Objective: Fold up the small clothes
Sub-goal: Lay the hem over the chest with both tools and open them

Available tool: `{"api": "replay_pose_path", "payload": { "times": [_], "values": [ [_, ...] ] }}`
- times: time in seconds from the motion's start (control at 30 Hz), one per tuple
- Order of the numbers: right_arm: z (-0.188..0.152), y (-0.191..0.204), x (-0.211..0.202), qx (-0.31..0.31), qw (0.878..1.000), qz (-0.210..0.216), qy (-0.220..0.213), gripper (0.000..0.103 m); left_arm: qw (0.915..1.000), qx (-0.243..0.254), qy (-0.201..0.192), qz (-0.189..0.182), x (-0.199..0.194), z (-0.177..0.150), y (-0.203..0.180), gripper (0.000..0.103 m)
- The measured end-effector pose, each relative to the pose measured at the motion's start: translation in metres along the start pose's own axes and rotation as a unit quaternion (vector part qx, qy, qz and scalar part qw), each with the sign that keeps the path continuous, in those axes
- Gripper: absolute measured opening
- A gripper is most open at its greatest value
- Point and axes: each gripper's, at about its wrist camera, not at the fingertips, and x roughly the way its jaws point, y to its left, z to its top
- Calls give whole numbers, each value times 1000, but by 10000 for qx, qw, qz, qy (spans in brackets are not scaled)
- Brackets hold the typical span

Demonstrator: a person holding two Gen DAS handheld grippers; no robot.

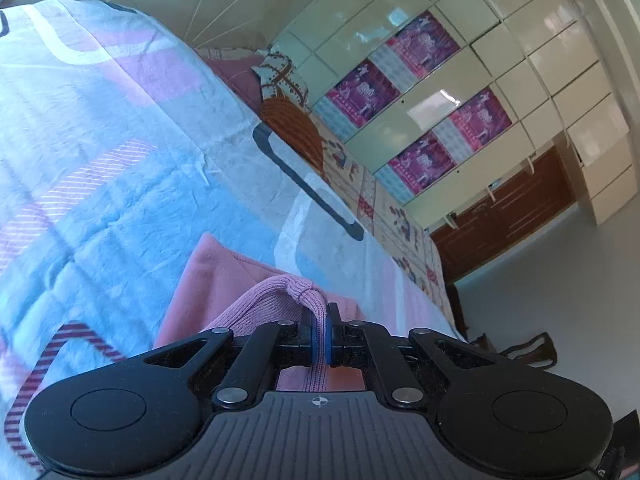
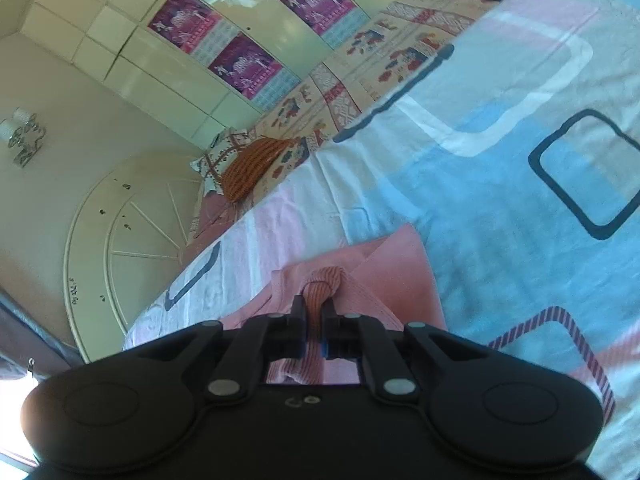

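The left tongs (image 1: 319, 330) are pinched tight on a ribbed band of the pink garment (image 1: 208, 280), the blue pads pressed against the knit with a bunched fold of ribbing rising just above the tips. The right tongs (image 2: 316, 320) are likewise clamped on a ribbed strip of the same pink garment (image 2: 400, 264), which knots up into a small gathered lump ahead of the fingertips. In both wrist views the garment lies on the bed, spread over a bedsheet (image 1: 100, 140) printed in pale blue, pink and white blocks with dark rounded-rectangle outlines and striped maroon borders; the smooth pink body of the cloth sits flat on the sheet beyond each pair of tongs, while the ribbed edge is lifted off it into the grip. In the right view a folded layer of the garment shows as a diagonal edge across the pink panel. Further along the bed, a patterned quilt (image 2: 360, 60) runs next to the sheet, with an orange knitted piece (image 2: 256, 164) and a brown-and-white patterned cushion (image 2: 216, 156) lying together near its end. Behind the bed stands a glossy cream wardrobe (image 1: 460, 8) with magenta posters (image 1: 424, 44) stuck to its doors, and a curved white headboard (image 2: 132, 216) appears at the head of the bed.
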Motion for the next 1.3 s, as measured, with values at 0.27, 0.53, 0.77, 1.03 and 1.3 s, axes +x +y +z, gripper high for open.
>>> {"api": "replay_pose_path", "payload": {
  "times": [0.27, 0.53, 0.77, 1.03, 1.3],
  "values": [
    [19, -19, 84, 151, 9990, -295, 315, 9, 9987, 160, 479, 71, 81, 16, 15, 3],
    [24, -35, 82, 34, 9996, -87, -280, 48, 9971, 756, 79, -21, 81, 30, 14, 72],
    [13, -8, 104, -1364, 9880, -723, 37, 46, 9590, 2677, 640, 672, 102, 20, -14, 59],
    [-5, 18, 103, -2476, 9611, -1196, -246, 5, 9299, 3575, -45, 861, 79, 1, -36, 3],
    [-7, 12, 124, -2458, 9557, -1618, 37, 13, 9244, 3575, 152, 1318, 97, -8, -29, 22]
  ]
}}
